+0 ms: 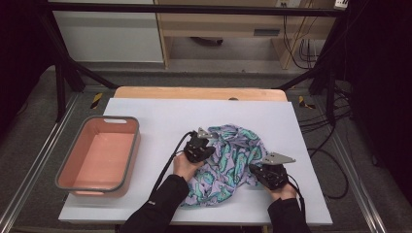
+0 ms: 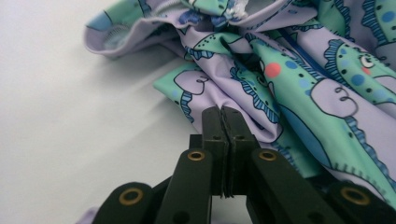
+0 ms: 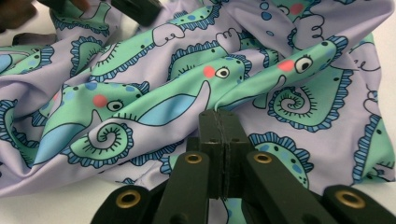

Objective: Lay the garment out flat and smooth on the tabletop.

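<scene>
The left hand-held gripper (image 2: pixel 223 112) has its jaws pressed together on a fold of the cloth (image 1: pixel 228 160), and the right hand-held gripper (image 3: pixel 219 114) pinches another fold at the opposite side. The cloth lies crumpled in the middle of the bench (image 1: pixel 145 111), right of the pink tub (image 1: pixel 62 167). It looks light, soft and rather slippery, so a hem should give better hold than a loose fold. How much fabric each grip catches is hidden, and so are the edges.

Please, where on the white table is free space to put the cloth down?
Free: the strip between the pink bin and the patterned cloth, and the far part of the white table beyond the cloth. Crowded: the near right, where both grippers meet the cloth.
</scene>
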A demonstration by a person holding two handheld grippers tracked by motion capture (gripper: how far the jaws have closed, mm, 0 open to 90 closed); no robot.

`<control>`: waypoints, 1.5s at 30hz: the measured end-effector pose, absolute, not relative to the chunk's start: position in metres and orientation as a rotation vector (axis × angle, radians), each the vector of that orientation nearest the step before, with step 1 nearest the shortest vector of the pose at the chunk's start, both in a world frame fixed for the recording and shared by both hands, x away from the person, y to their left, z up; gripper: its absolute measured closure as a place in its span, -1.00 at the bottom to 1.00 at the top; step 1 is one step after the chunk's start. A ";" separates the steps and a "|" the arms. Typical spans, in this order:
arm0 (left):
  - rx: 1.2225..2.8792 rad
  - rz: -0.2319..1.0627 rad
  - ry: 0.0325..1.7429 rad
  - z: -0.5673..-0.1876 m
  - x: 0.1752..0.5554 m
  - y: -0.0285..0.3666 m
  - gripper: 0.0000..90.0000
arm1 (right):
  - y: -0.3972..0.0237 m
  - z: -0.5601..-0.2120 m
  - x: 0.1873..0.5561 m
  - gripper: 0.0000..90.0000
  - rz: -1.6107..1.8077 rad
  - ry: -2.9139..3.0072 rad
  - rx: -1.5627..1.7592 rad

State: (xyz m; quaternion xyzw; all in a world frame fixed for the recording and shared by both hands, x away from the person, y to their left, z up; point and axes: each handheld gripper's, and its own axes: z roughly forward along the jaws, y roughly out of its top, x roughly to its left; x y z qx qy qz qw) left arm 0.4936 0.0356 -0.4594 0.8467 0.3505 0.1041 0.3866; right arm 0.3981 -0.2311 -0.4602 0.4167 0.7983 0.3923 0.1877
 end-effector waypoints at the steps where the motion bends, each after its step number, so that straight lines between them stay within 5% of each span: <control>1: 2.147 0.268 0.893 -0.457 0.493 0.039 0.97 | -0.232 -0.460 0.398 1.00 1.104 2.241 1.162; 14: 2.031 0.401 0.971 -0.412 0.473 0.142 0.98 | -0.253 -0.440 0.394 1.00 1.132 2.166 1.194; 23: 2.071 0.358 1.001 -0.427 0.444 0.161 0.95 | -0.270 -0.446 0.394 0.99 1.053 2.189 1.250; 26: 2.054 0.335 0.978 -0.429 0.445 0.163 0.87 | -0.265 -0.449 0.397 0.76 1.065 2.193 1.227; 28: 2.026 0.325 0.979 -0.426 0.450 0.165 0.69 | -0.259 -0.447 0.399 0.52 1.076 2.173 1.184; 32: 1.975 0.347 1.024 -0.421 0.465 0.164 -0.04 | -0.245 -0.441 0.409 0.03 1.115 2.116 1.151; 36: 1.987 0.344 1.075 -0.427 0.486 0.157 -0.43 | -0.232 -0.442 0.426 -0.13 1.140 2.106 1.171; 40: 2.013 0.316 1.111 -0.442 0.504 0.148 -0.43 | -0.223 -0.449 0.440 0.04 1.119 2.126 1.178; 45: 2.047 0.158 1.132 -0.462 0.516 0.142 -0.21 | -0.224 -0.451 0.447 0.84 1.090 2.154 1.189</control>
